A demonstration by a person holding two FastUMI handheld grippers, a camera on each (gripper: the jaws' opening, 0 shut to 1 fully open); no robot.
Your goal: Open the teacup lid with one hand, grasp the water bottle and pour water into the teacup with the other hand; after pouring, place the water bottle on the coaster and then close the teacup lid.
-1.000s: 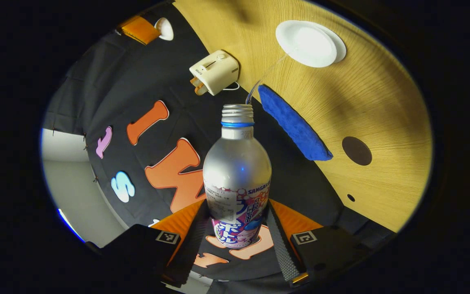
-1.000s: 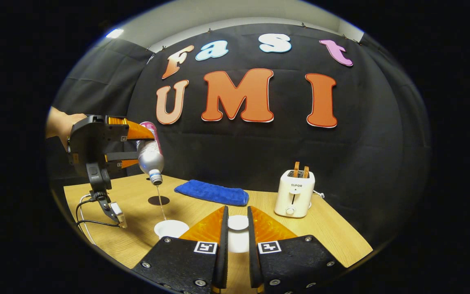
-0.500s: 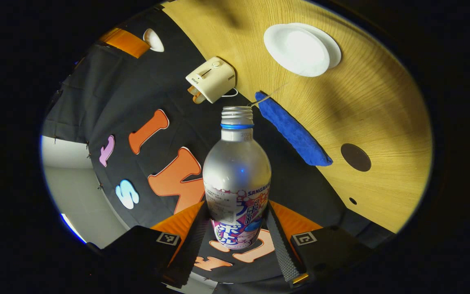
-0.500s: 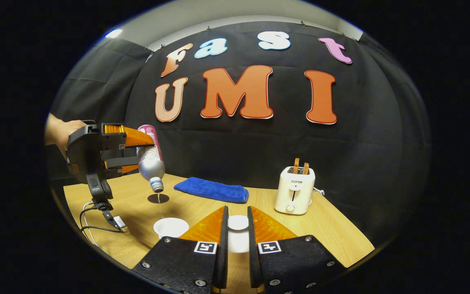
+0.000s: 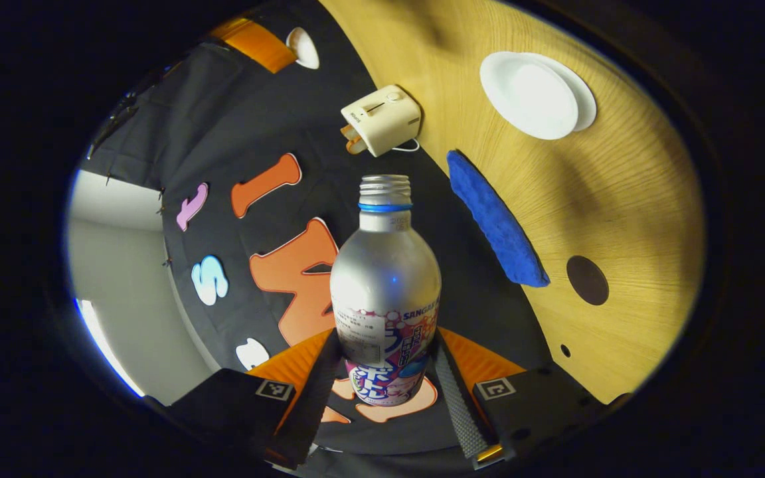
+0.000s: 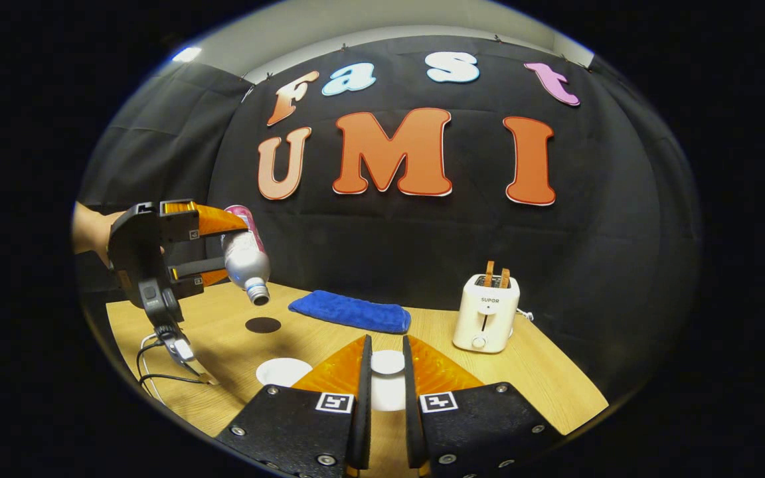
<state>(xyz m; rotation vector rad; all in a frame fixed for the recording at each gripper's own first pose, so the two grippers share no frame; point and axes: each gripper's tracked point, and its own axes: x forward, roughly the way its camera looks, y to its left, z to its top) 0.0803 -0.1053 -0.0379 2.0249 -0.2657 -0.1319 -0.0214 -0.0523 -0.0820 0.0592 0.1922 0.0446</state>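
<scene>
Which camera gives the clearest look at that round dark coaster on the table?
The left gripper view: the coaster lies open on the wooden table, beside the blue cloth. In the right gripper view the coaster is a small flattened oval.

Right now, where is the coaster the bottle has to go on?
In the right gripper view the dark round coaster lies bare on the wooden table, left of the blue towel and behind the open teacup.
</scene>
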